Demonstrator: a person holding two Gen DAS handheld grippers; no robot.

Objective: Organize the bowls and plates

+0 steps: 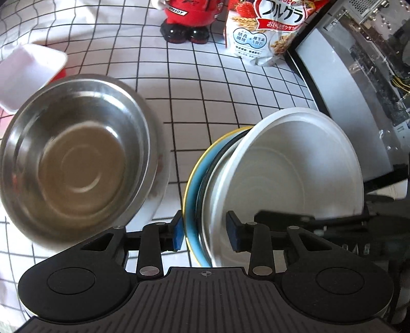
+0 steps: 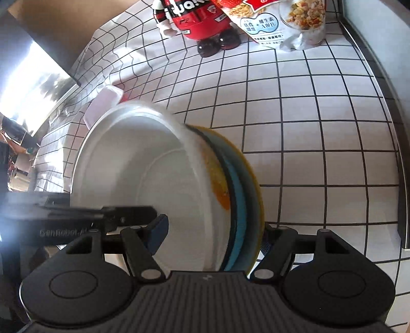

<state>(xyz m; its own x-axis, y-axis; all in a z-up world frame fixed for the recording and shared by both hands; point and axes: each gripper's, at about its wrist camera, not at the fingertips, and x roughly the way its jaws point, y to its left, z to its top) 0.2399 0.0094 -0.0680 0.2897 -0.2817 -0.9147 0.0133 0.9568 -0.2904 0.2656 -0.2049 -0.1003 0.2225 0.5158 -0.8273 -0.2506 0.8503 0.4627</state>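
A stack of dishes is held on edge between both grippers: a white bowl point(image 1: 294, 164) nested in a dark plate and a blue plate with a yellow rim point(image 1: 192, 184). My left gripper point(image 1: 206, 233) is shut on the stack's rim. In the right wrist view my right gripper point(image 2: 212, 235) is shut on the opposite rim of the same white bowl point(image 2: 143, 174) and blue plate point(image 2: 246, 184). A steel bowl point(image 1: 77, 158) sits on the grid tablecloth to the left of the stack.
A white lidded red box point(image 1: 28, 74) lies beyond the steel bowl. A red figure point(image 1: 189, 20) and a cereal bag point(image 1: 266, 30) stand at the back. A computer case point(image 1: 358, 76) borders the right side. The other gripper shows at the left point(image 2: 64, 217).
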